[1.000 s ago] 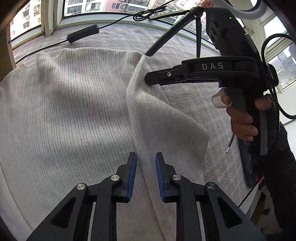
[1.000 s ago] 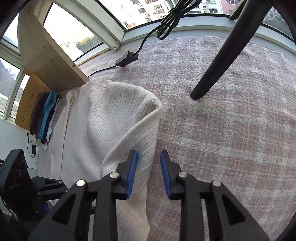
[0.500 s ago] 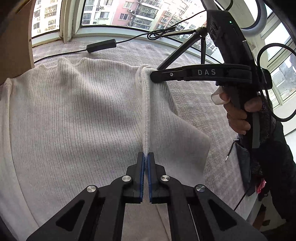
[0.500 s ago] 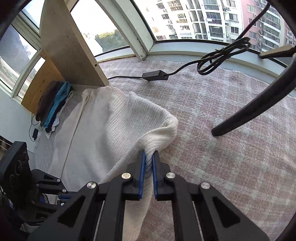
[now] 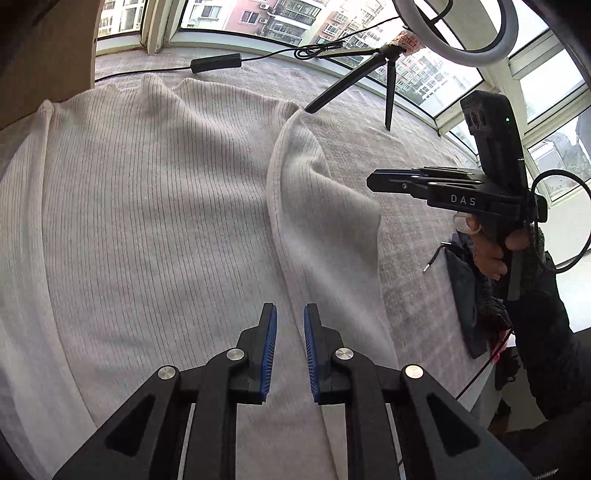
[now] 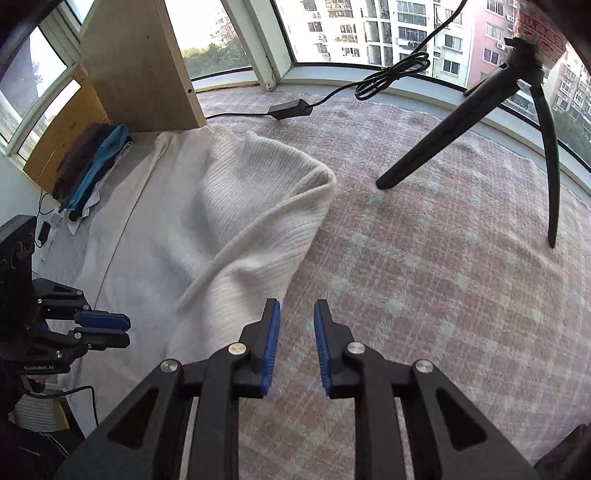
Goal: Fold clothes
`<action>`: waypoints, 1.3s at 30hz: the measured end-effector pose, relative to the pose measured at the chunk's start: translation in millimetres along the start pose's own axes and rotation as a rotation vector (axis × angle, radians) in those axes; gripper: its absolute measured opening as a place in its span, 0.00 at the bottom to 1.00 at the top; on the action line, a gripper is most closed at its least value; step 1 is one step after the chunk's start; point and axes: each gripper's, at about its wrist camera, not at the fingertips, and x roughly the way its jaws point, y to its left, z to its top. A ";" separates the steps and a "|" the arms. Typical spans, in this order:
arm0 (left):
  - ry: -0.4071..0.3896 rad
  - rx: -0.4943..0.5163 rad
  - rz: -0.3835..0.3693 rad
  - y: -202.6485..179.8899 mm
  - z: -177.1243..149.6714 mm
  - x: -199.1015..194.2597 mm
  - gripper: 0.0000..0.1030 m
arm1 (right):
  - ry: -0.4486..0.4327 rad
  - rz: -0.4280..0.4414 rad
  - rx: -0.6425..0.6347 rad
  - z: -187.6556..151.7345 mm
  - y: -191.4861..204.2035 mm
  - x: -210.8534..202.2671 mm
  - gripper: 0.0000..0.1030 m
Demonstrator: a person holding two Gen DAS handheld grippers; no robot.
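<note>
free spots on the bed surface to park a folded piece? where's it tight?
Free: the checked blanket between the white sweater and the tripod legs, down to the near edge. Narrower strip between sweater collar and window, shared with the black adapter. Crowded: clothes pile beside the wooden panel.

Bright daylight floods in from the windows (image 6: 332, 33), fisheye bending the edges, slight blur low down

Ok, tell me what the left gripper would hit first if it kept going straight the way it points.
The left gripper, jaws opening with nothing between them, points down at the white sweater. It would likely land on the folded-over edge right ahead, though depth is hard to judge.
</note>
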 end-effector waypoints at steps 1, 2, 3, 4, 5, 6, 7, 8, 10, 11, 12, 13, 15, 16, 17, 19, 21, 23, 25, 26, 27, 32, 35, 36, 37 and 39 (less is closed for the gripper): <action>0.017 -0.012 -0.009 -2.6 -11.7 0.0 0.13 | 0.018 0.021 -0.002 -9.6 2.1 3.3 0.19; 0.034 -0.025 -0.019 -5.6 -23.4 1.3 0.13 | 0.036 0.040 -0.004 -18.7 4.4 7.1 0.19; 0.052 -0.032 -0.023 -9.9 -35.2 3.7 0.13 | 0.048 0.058 -0.009 -24.9 7.2 11.0 0.19; 0.067 -0.033 -0.021 -15.0 -45.4 6.9 0.13 | 0.050 0.072 -0.009 -27.5 10.2 14.8 0.19; 0.078 -0.031 -0.016 -20.1 -54.5 10.0 0.15 | 0.050 0.086 -0.005 -29.0 13.4 18.6 0.19; 0.086 -0.025 -0.007 -25.0 -62.2 13.2 0.16 | 0.045 0.101 0.001 -29.0 15.6 21.0 0.19; 0.092 -0.021 0.005 -29.0 -68.1 16.0 0.17 | 0.038 0.116 0.008 -28.3 17.4 22.8 0.19; 0.097 -0.020 0.017 -32.5 -73.4 18.6 0.17 | 0.036 0.123 0.011 -27.3 19.2 24.0 0.19; 0.100 -0.014 0.054 -37.7 -81.8 23.2 0.24 | 0.027 0.107 -0.008 -26.0 24.0 24.8 0.24; 0.094 -0.006 0.070 -40.3 -85.0 24.8 0.25 | 0.021 0.096 -0.016 -25.9 25.4 24.7 0.29; 0.084 0.003 0.081 -43.1 -87.8 25.7 0.25 | 0.015 0.085 -0.023 -25.9 26.5 24.5 0.30; 0.074 0.012 0.092 -45.8 -90.5 26.6 0.23 | 0.012 0.090 -0.027 -25.5 27.0 25.0 0.30; 0.066 0.021 0.090 -48.9 -93.1 28.5 0.09 | 0.006 0.085 -0.031 -24.2 26.6 27.5 0.30; 0.065 0.012 0.087 -47.8 -93.5 28.8 0.04 | 0.005 0.073 -0.034 -23.8 26.2 29.4 0.30; 0.063 -0.006 0.085 -45.1 -93.6 28.5 0.04 | 0.004 0.061 -0.038 -23.3 25.8 31.3 0.30; 0.057 -0.028 0.077 -40.5 -93.0 24.9 0.03 | -0.002 0.068 -0.025 -23.4 21.7 32.3 0.29; 0.044 -0.031 0.083 -39.8 -95.4 17.4 0.03 | -0.001 0.061 -0.012 -22.3 16.8 32.5 0.18; 0.027 -0.044 0.096 -37.1 -99.1 9.0 0.03 | 0.003 0.041 -0.020 -21.6 12.7 32.4 0.10; 0.022 -0.064 0.118 -29.7 -103.0 5.9 0.03 | -0.003 0.034 -0.022 -21.3 9.7 31.9 0.08; 0.022 -0.079 0.127 -24.9 -105.0 6.7 0.03 | -0.005 0.037 -0.014 -21.1 9.3 32.4 0.08; 0.019 -0.105 0.126 -19.5 -106.3 8.0 0.03 | -0.008 0.039 -0.007 -20.8 8.9 33.0 0.08; 0.009 -0.158 0.071 -10.2 -109.0 0.0 0.12 | -0.019 0.034 -0.041 -23.1 6.6 30.6 0.08; -0.006 -0.100 0.070 -20.8 -118.1 -20.5 0.17 | -0.005 0.002 0.007 -17.3 6.1 29.9 0.15; 0.004 -0.072 0.069 -25.4 -124.2 -25.7 0.17 | -0.007 -0.017 0.009 -18.8 6.1 26.4 0.19; 0.017 -0.050 0.069 -29.7 -132.1 -29.2 0.18 | -0.009 -0.036 0.010 -21.5 6.0 22.0 0.26; 0.049 -0.014 0.070 -37.2 -150.4 -32.1 0.23 | -0.024 -0.079 0.015 -32.3 7.3 7.3 0.27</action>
